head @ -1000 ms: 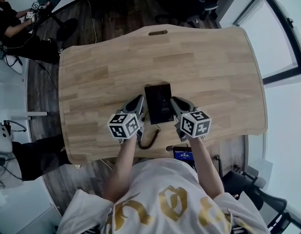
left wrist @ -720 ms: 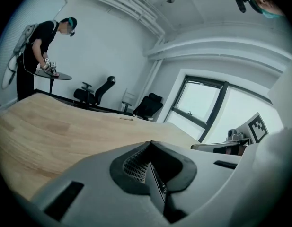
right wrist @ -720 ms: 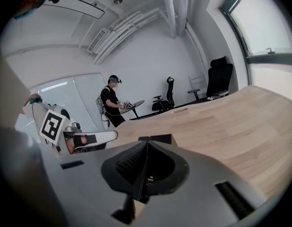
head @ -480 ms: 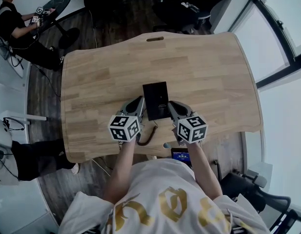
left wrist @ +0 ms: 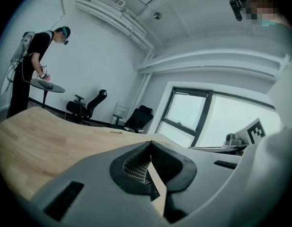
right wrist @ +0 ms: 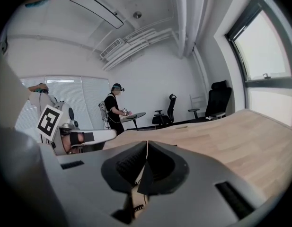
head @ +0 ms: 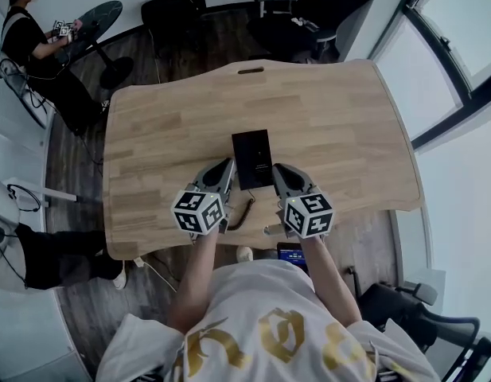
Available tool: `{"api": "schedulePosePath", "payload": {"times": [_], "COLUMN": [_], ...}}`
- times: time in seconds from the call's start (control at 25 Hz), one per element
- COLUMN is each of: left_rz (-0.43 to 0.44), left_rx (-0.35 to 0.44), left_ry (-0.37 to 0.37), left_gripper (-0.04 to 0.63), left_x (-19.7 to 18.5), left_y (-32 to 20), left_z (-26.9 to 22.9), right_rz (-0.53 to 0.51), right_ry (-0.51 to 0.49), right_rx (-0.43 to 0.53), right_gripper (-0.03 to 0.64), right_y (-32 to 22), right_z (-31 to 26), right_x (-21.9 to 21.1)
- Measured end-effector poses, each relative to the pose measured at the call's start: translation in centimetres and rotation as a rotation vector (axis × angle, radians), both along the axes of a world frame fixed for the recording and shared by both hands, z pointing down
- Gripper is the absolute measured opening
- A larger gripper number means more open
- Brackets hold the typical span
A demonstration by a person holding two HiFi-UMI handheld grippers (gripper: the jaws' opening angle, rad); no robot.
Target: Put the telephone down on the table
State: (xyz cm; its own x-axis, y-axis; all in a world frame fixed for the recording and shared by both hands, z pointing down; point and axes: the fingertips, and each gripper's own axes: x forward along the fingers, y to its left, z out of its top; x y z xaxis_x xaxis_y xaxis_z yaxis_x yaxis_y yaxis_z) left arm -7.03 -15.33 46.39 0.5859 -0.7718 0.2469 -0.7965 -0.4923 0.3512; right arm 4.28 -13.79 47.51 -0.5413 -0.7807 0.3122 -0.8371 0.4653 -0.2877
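Observation:
The telephone [head: 253, 159] is a flat black slab lying on the wooden table [head: 165, 134], near the front edge. Its coiled cord [head: 243, 213] trails toward me. My left gripper [head: 227, 168] hangs just left of the telephone's near end and my right gripper [head: 278, 171] just right of it. Neither touches it. In the left gripper view the left gripper [left wrist: 150, 143] has its jaws pressed together with nothing between them. The right gripper [right wrist: 146, 143] looks the same in the right gripper view, with the tabletop [right wrist: 231, 136] stretching beyond it.
A slot handle [head: 251, 71] is cut into the table's far edge. Black office chairs [head: 305, 10] stand beyond the table. A person [head: 34, 34] works at a small round table at the far left. Windows run along the right. A small lit screen [head: 293, 253] sits below the table's near edge.
Both grippers have risen and drawn back toward me, away from the telephone's sides. The telephone has stayed flat on the table.

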Motion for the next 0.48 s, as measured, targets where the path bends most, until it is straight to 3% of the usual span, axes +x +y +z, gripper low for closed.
{"api": "schedulePosePath", "payload": {"times": [0.16, 0.48], "left_rz": [-0.003, -0.009], "left_rx": [0.031, 0.078], "left_ry": [-0.067, -0.113], "left_gripper": [0.009, 0.009], "left_x": [-0.3, -0.2], "left_y": [1.5, 2.6], "left_z": [-0.6, -1.4], "right_rz": [0.021, 0.037], "right_ry": [-0.010, -0.008], "right_rx": [0.025, 0.046], "right_gripper": [0.012, 0.012], "right_y": [1.5, 2.7], "right_z": [-1.0, -1.6], "right_x": [0.4, 1.1]}}
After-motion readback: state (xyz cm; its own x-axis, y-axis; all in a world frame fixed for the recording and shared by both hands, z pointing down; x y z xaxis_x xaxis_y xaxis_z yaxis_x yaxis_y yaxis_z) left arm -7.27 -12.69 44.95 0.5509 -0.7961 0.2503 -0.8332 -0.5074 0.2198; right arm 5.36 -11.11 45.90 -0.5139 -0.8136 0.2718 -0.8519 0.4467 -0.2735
